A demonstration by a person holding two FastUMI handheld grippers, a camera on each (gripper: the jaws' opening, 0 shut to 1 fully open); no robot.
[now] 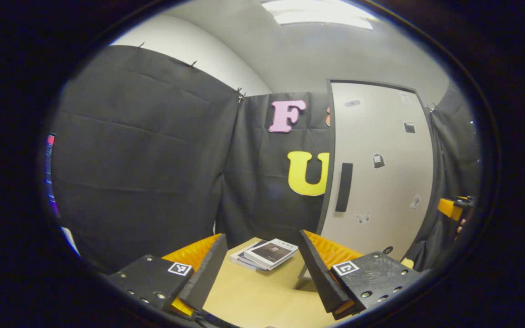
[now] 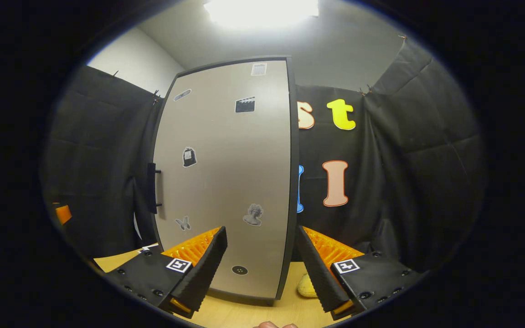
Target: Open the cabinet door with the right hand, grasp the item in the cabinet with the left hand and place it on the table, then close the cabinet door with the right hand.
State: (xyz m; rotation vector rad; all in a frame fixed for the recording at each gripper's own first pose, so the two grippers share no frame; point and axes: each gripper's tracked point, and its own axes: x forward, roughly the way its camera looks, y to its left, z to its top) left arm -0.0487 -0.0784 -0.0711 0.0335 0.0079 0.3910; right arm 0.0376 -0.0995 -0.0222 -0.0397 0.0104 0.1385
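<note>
Books [image 1: 267, 254] on table [image 1: 253, 296], left of cabinet [image 1: 381, 173]

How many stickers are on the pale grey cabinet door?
6: a label at the top, an oval upper left, a clapperboard, a bag mid-left, a butterfly lower left, a bust lower middle. The dark dot near the bottom may be another.

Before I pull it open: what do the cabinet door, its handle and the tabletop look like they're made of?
Cabinet door: smooth matte beige panel with a dark edge band, probably laminated board. Handle: flat black matte bar, plastic or painted metal, can't tell which. Table: pale yellow-tan, even surface with faint sheen, likely wood-look laminate.
</note>
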